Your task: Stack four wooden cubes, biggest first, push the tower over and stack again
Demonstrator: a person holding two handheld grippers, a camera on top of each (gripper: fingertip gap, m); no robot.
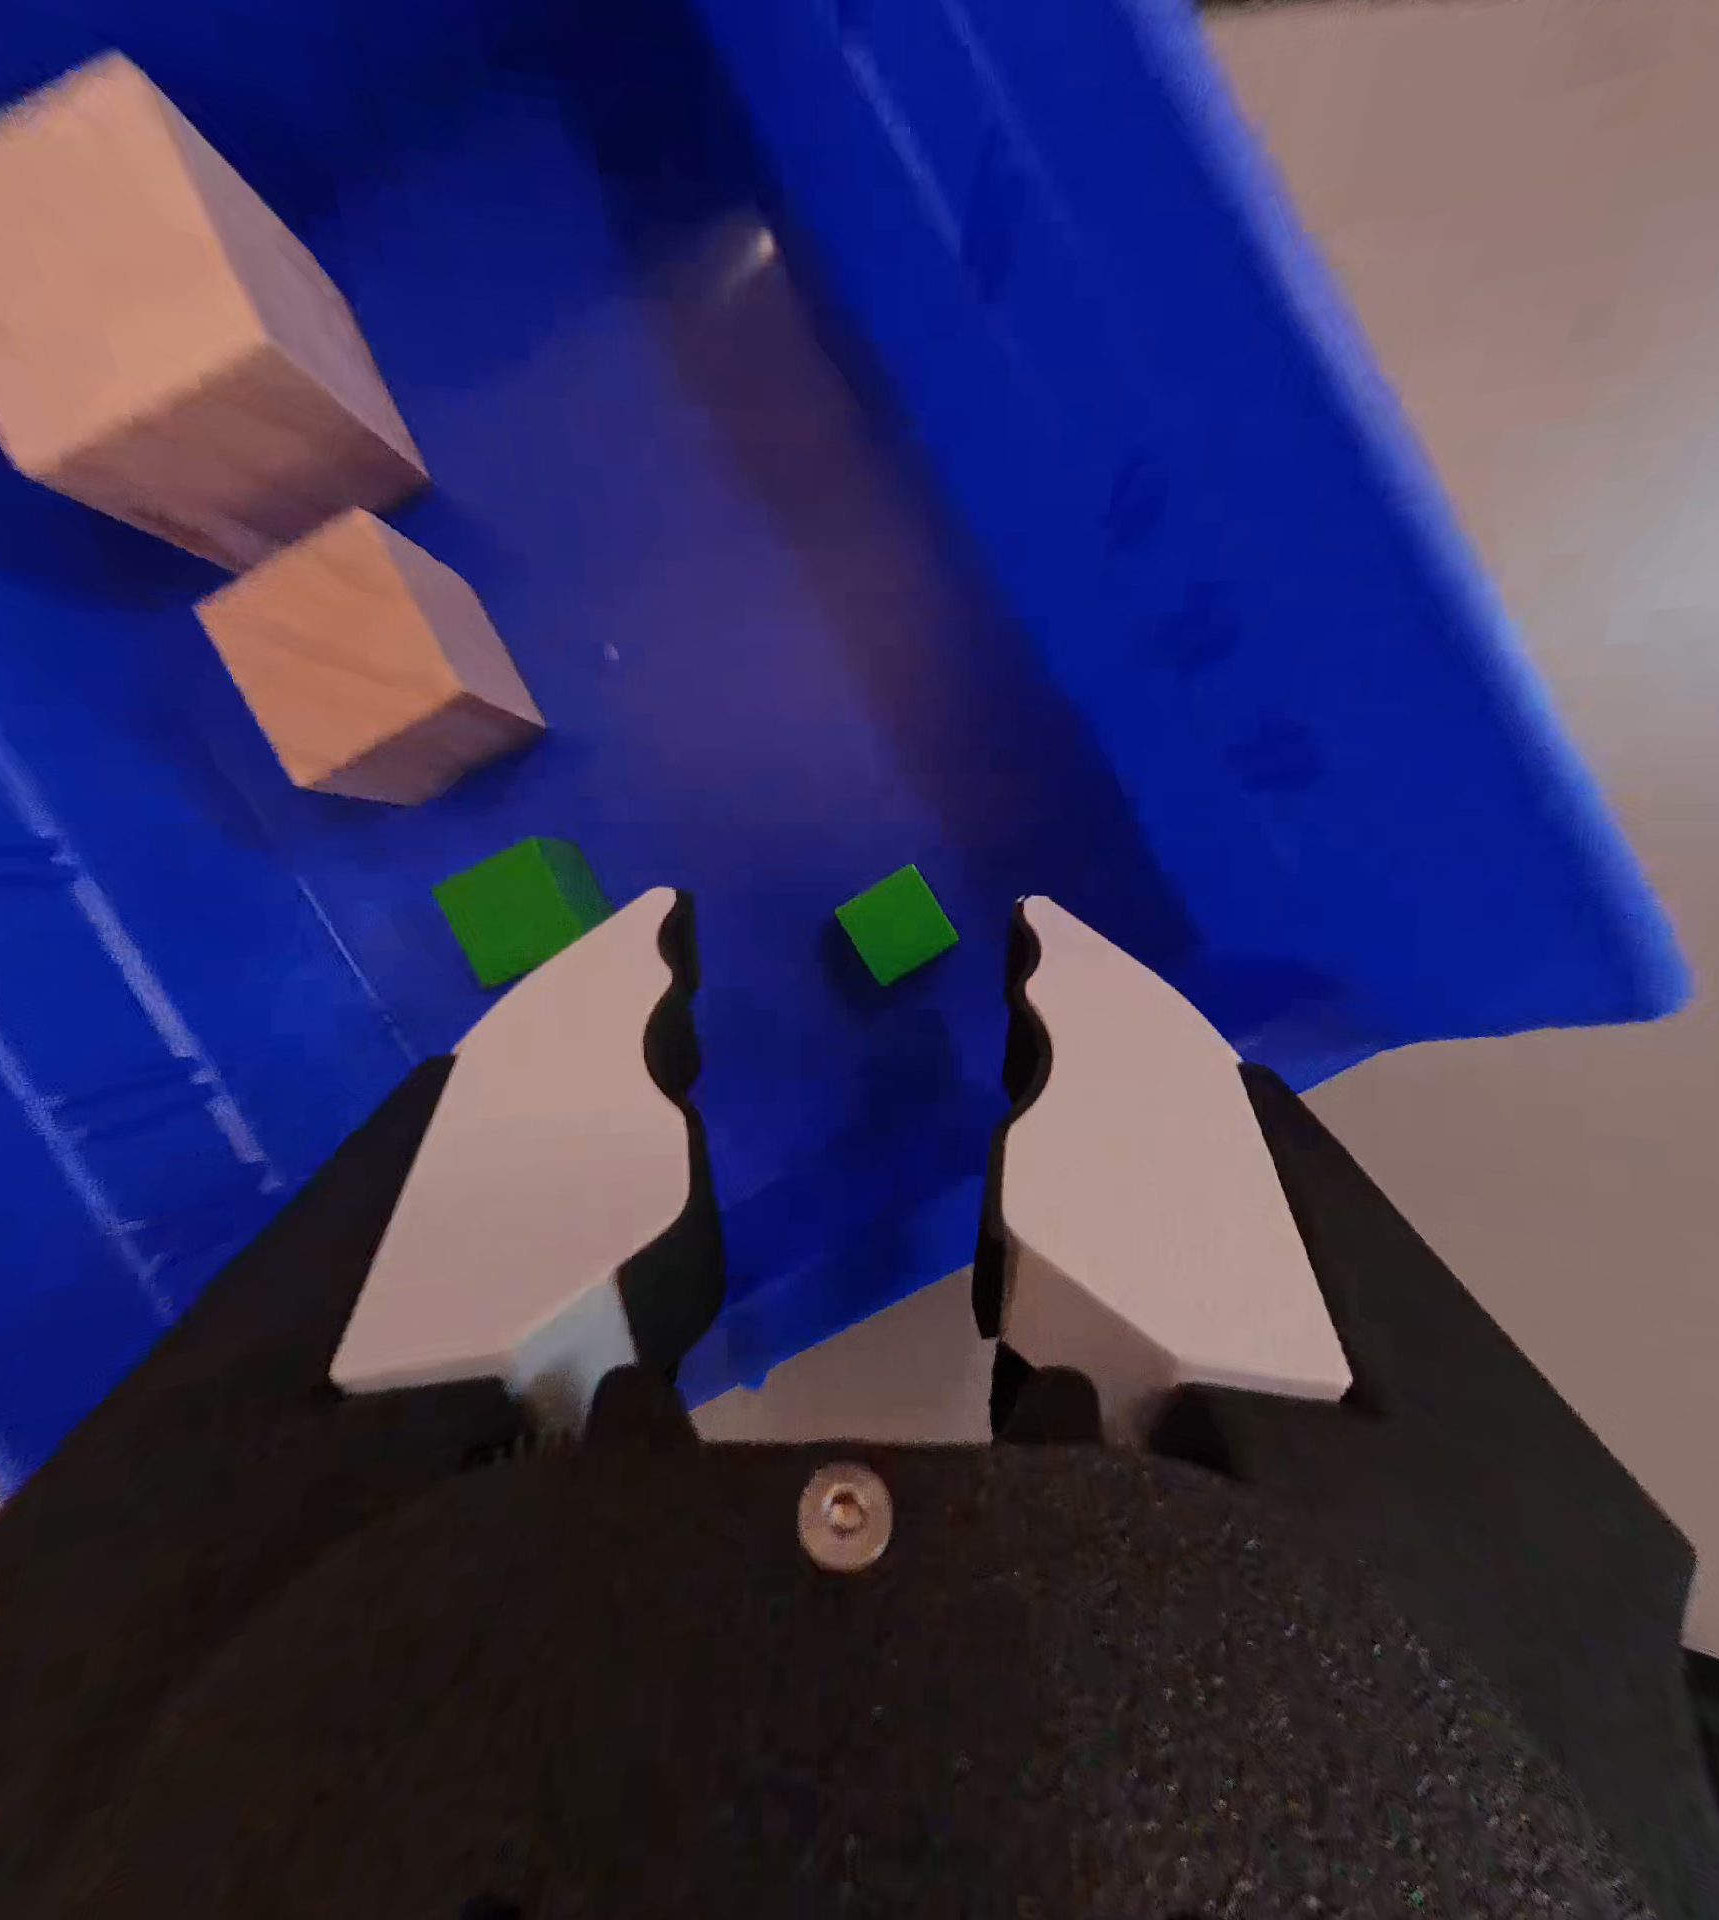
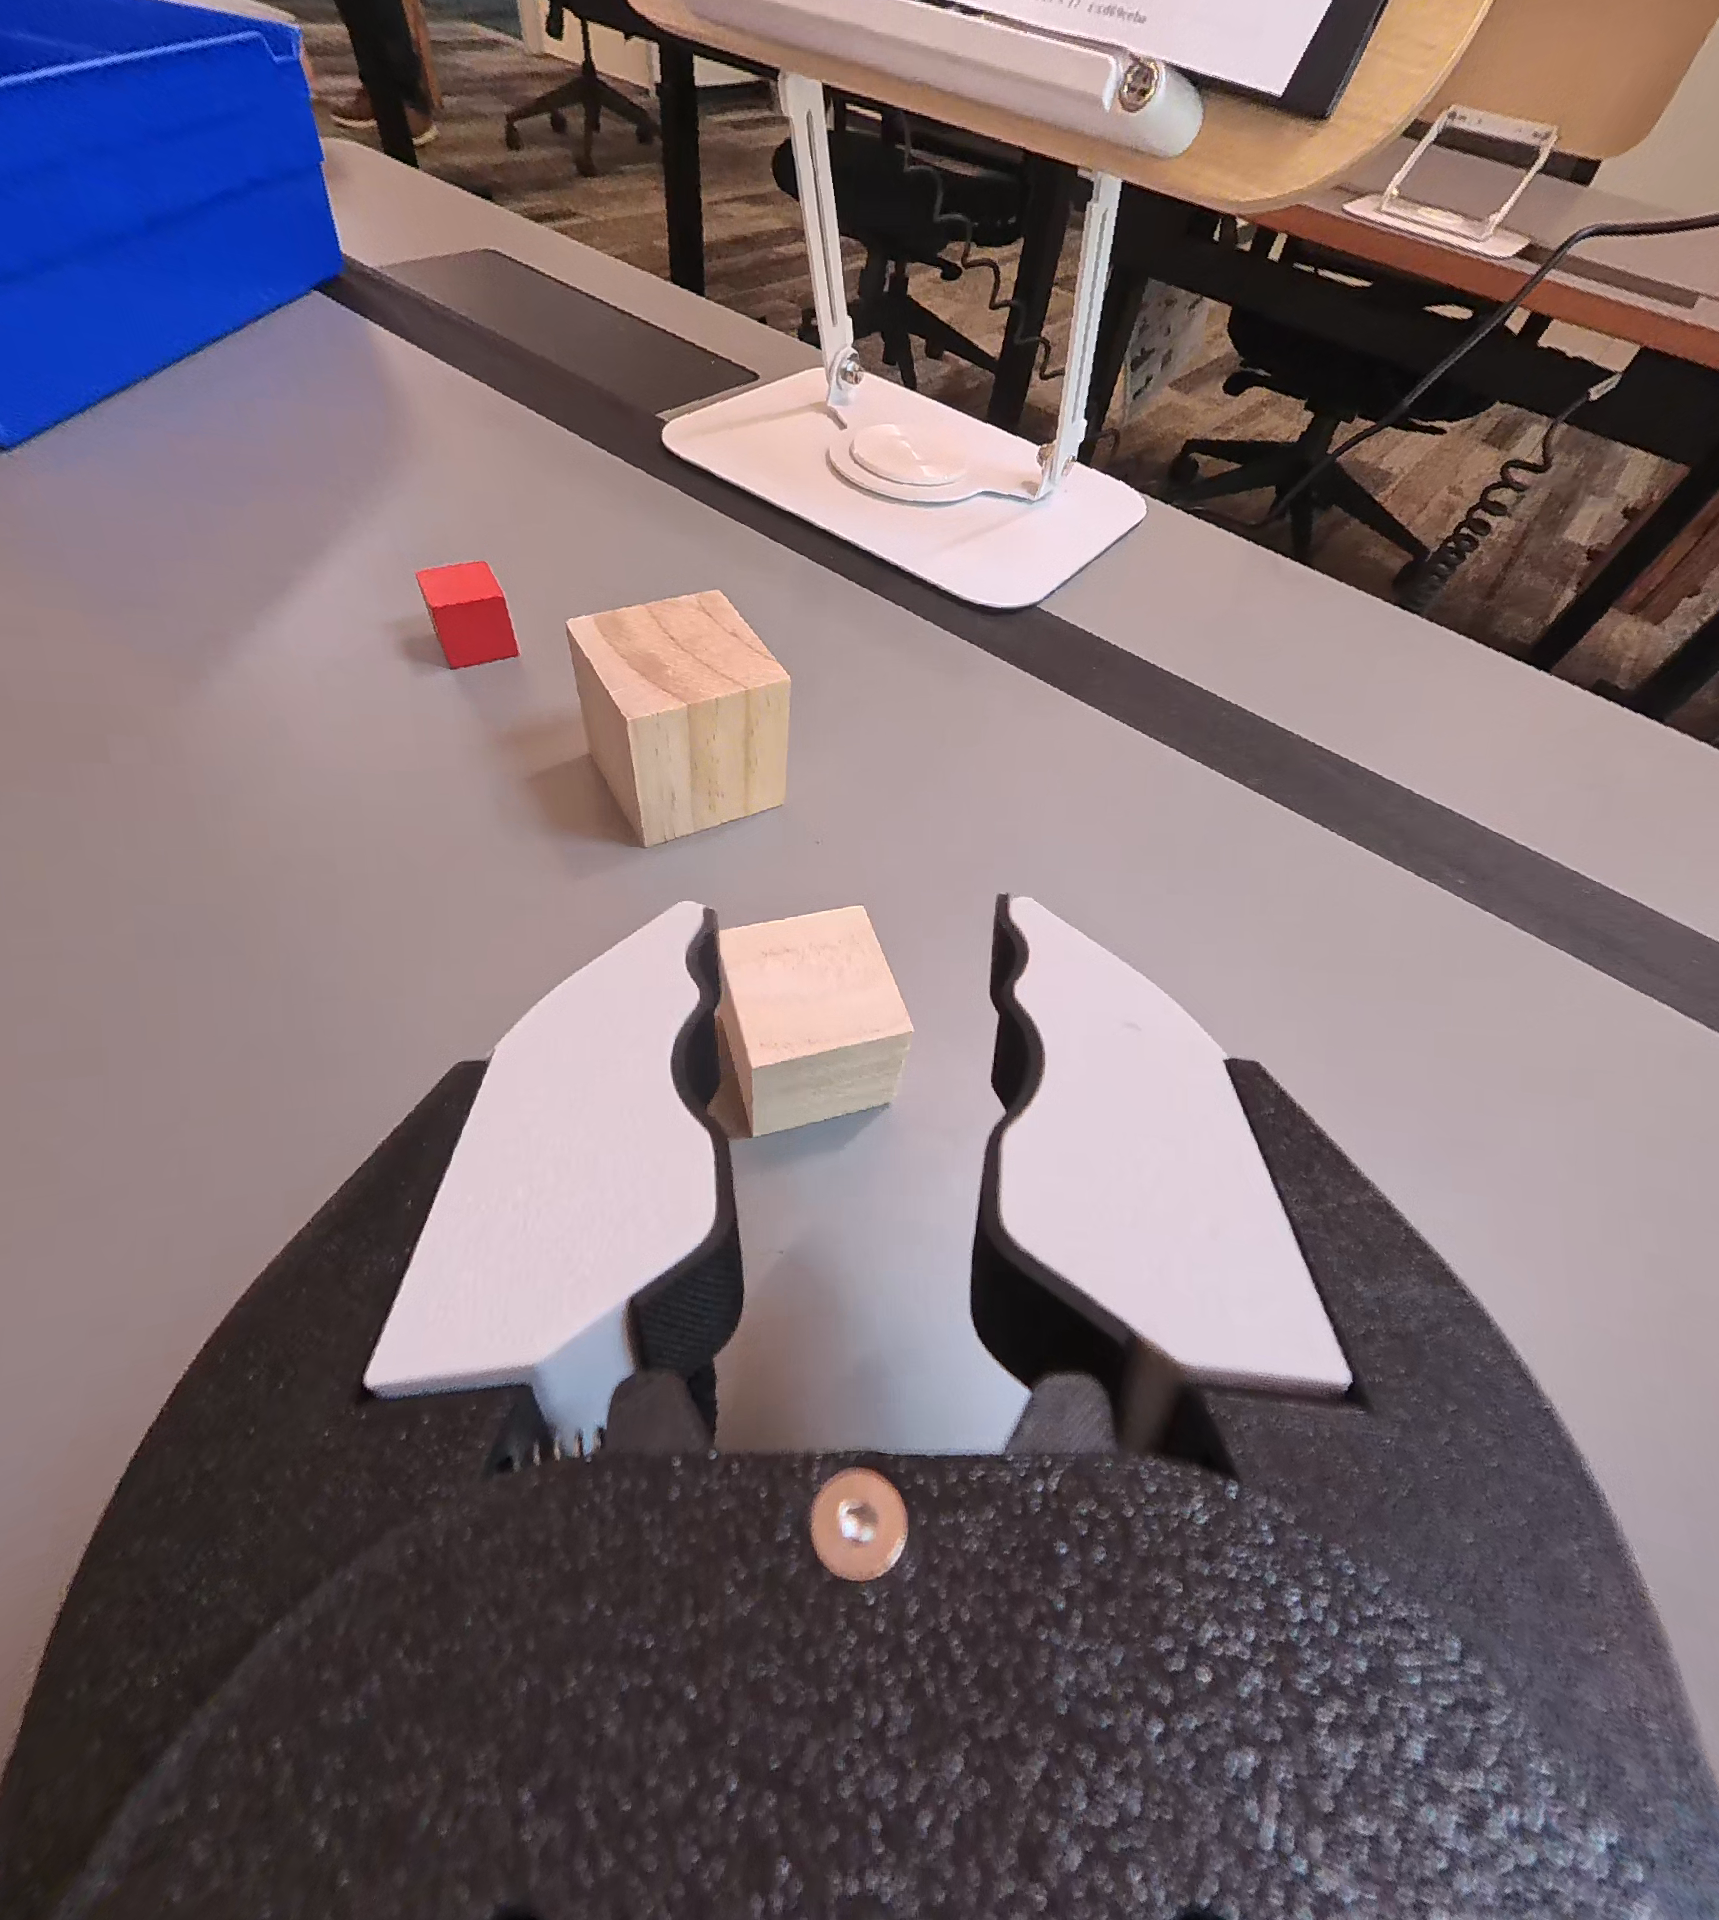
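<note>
My left gripper (image 1: pixel 850 914) is open above the inside of a blue bin (image 1: pixel 1094 520). A small green cube (image 1: pixel 896 925) lies on the bin floor between the fingertips, touching neither. A second green cube (image 1: pixel 512 909) lies just left of the left finger. Two wooden cubes, one large (image 1: pixel 138 301) and one smaller (image 1: pixel 367 660), lie farther in. My right gripper (image 2: pixel 850 914) is open over the grey table (image 2: pixel 211 935). A small wooden cube (image 2: pixel 813 1013) stands between its fingers, against the left pad, with a clear gap to the right pad (image 2: pixel 1016 997).
On the table ahead of the right gripper stand a larger wooden cube (image 2: pixel 689 712) and a small red cube (image 2: pixel 465 613). The blue bin (image 2: pixel 86 208) sits at the far left. A white stand base (image 2: pixel 907 478) rests by the table's far edge, with a dark strip (image 2: pixel 1354 769) along it. Tip to tip, the grippers are about 55 cm apart.
</note>
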